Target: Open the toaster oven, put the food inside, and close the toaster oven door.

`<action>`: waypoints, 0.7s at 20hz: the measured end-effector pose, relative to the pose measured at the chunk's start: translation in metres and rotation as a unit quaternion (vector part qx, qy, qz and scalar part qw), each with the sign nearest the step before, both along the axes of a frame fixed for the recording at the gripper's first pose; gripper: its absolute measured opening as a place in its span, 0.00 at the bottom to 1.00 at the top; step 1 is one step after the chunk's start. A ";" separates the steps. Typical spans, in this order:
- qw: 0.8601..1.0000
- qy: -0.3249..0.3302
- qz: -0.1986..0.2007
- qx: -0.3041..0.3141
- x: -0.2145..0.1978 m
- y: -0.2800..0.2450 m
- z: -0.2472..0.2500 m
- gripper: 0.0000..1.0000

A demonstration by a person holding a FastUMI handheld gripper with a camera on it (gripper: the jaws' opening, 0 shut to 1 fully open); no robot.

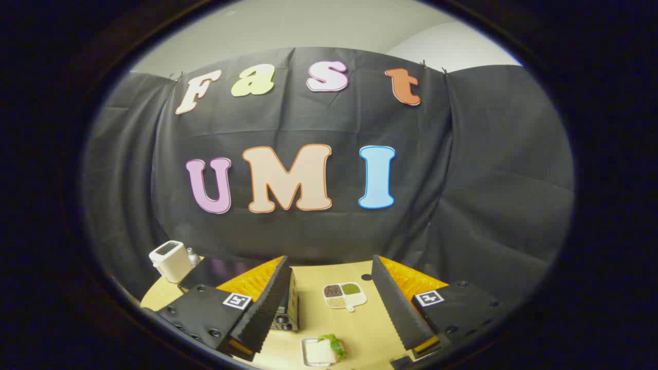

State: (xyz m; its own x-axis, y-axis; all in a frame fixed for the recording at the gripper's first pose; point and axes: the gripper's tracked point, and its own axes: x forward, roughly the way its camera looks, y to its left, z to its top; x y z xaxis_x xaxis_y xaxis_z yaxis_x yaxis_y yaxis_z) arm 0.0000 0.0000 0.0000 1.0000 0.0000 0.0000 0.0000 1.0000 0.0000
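Gripper (329, 308) held high above a pale wooden table (370, 329), looking down and forward. Fingers spread wide apart, nothing between them, touching nothing.

Toaster oven (286, 311): dark box on the table, mostly hidden behind the left finger; its knobbed side shows just inside that finger. Cannot tell whether the door is open.

Food: sandwich (320, 352) with a green leaf, on a small white tray (307, 343), on the table between the fingers, nearest the gripper.

Beyond it, also between the fingers, a white divided dish (345, 297) with dark, green and pale grains.

White toaster (170, 260) stands beyond the left finger, near the table's far edge.
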 end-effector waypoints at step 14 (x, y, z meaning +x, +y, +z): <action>0.997 -0.026 -0.074 0.022 -0.024 0.040 -0.016 0.99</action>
State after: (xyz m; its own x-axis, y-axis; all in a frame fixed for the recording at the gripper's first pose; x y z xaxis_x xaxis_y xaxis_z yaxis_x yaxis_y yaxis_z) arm -0.0240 0.0400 -0.0160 0.9877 -0.1483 0.0492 0.1460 0.9881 0.0475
